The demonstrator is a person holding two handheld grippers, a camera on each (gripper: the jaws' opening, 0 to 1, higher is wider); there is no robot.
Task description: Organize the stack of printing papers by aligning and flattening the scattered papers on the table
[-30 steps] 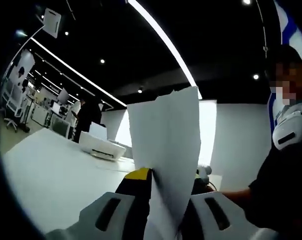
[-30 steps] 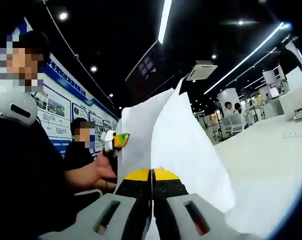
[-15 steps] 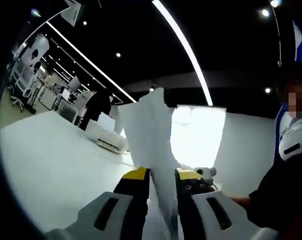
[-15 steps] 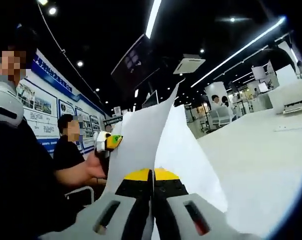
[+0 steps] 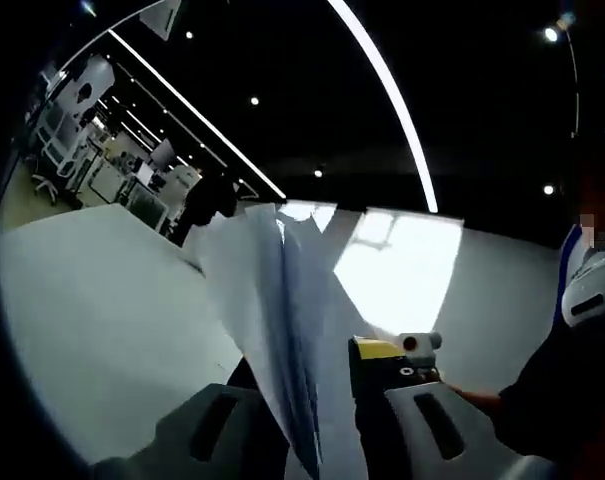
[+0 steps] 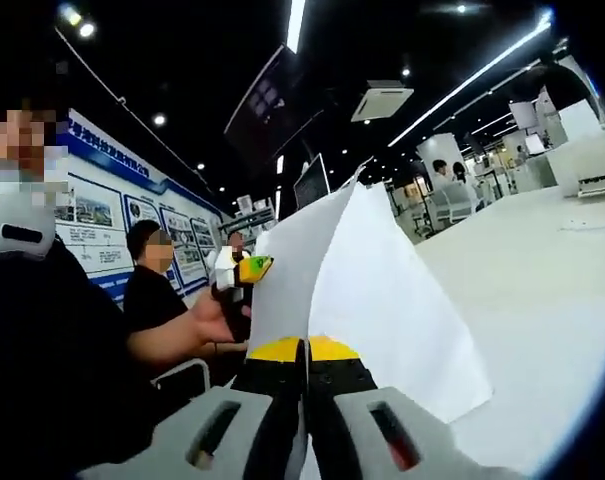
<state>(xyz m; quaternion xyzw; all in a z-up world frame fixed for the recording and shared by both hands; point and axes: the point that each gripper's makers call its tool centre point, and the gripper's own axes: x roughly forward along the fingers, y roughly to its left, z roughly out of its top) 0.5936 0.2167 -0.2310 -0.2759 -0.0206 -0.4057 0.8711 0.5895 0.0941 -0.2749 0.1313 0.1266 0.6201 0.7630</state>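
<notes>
Right gripper view, claw (image 6: 304, 352) pinching papers (image 6: 382, 290), left claw (image 6: 244, 270)

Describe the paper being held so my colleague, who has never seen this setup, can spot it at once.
Start at the wide white table. Above it, the right hand-held gripper, its yellow-tipped jaws closed, pinches white printing papers that stand up and fan out. The left hand-held gripper holds the same papers. Unlike the flat tabletop, they are lifted, loose and uneven at the edges.
</notes>
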